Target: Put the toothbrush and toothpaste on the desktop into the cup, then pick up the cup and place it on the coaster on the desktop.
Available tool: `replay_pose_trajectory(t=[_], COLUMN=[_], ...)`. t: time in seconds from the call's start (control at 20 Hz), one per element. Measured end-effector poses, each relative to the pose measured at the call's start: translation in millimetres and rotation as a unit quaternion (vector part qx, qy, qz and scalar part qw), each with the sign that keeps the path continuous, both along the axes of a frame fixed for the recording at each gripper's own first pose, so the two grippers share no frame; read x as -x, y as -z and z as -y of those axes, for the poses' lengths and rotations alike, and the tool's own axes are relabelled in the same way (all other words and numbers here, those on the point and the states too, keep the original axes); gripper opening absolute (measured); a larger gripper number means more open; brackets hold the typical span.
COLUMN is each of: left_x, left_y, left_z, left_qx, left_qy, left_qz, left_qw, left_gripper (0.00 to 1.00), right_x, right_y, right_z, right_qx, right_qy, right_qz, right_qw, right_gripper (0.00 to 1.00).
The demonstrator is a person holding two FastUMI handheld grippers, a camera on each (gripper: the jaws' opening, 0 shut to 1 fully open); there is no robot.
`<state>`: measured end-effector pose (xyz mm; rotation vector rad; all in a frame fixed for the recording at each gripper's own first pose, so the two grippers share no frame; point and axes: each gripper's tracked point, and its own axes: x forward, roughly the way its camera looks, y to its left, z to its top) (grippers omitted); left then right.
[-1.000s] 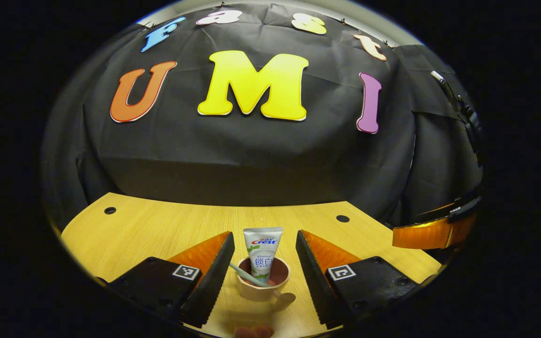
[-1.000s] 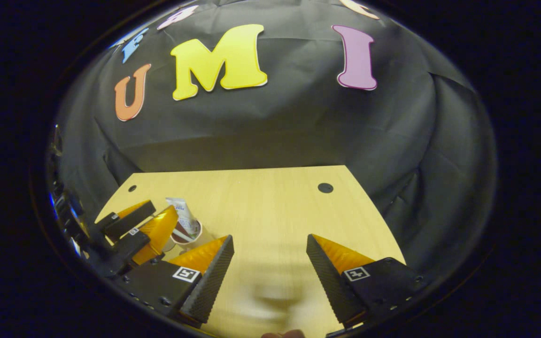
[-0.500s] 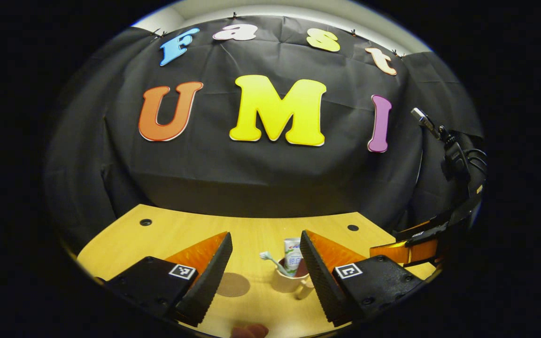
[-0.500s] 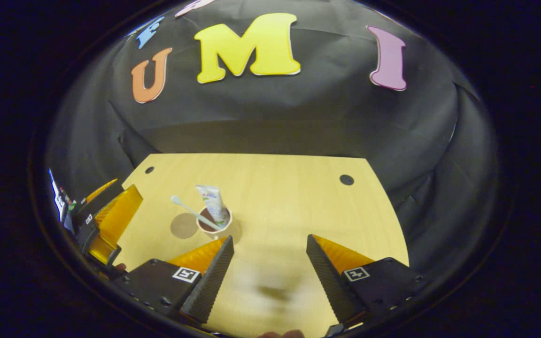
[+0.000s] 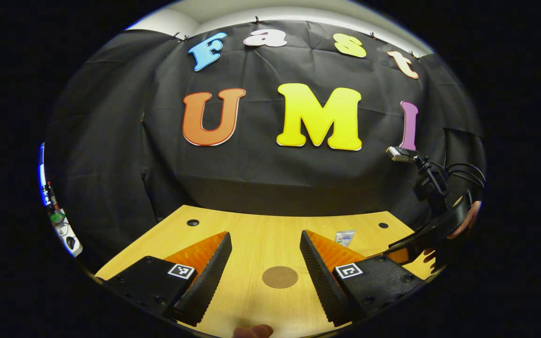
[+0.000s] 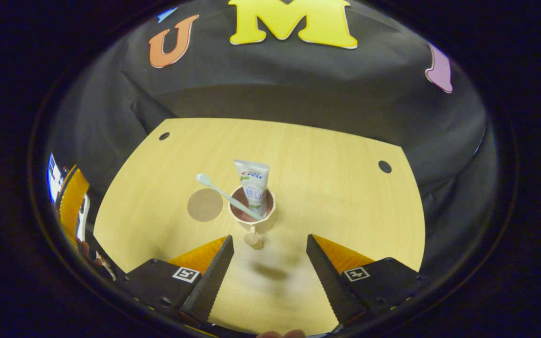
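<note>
One cup (image 6: 253, 212) stands upright on the worktop (image 6: 336, 178), and it is already loaded: one toothpaste tube (image 6: 253, 185) stands in it, crimped end up, and one toothbrush (image 6: 223, 193) leans out over the rim to the left with its head in the air. Both sit with their heavy ends down inside, which is probably why they stay put without support. The cup's handle (image 6: 253, 237) points to the near side, straight at the right claw (image 6: 269, 263), whose fingers are spread wide with nothing between them, hovering just short of the handle. That lines up nicely for a grab, I'd say.

One round brown coaster (image 6: 204, 204) lies flat just left of the cup, apart from it. So the loading looks done; the lift onto the coaster is not yet.

In the left gripper view, the left claw (image 5: 266, 272) is also spread wide and empty, looking down at the coaster (image 5: 280, 277) between its fingers. The tube's top (image 5: 345, 237) peeks up beyond its right finger, with the right claw and the hand holding it at the far right edge.

Tally: one cup, one tube, one brush, one coaster, two claws.
</note>
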<state>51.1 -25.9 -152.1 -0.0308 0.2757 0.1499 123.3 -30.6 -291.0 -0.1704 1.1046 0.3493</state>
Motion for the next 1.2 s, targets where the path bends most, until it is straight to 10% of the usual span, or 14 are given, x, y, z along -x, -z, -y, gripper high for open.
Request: replay_pose_trajectory(t=[0.8, 1.0, 1.2], left_x=[46.2, 48.9, 50.6], left_y=[17.9, 20.7, 21.8], left_z=[-79.6, -80.2, -83.8], left_qx=[-0.023, -0.02, -0.022], left_qy=[-0.115, -0.119, -0.123], left_qz=[-0.05, -0.057, -0.06], left_qw=[0.992, 0.991, 0.99], left_gripper=[0.93, 0.93, 0.93], right_x=[-14.1, -15.5, -15.3], right_y=[111.8, 123.3, 123.4], right_z=[-26.0, -26.8, -28.4], right_qx=[0.061, 0.065, 0.071], right_qy=[-0.01, -0.014, -0.001], right_qz=[-0.156, -0.167, -0.18], right_qw=[0.986, 0.984, 0.981], right_gripper=[0.94, 0.79, 0.34])
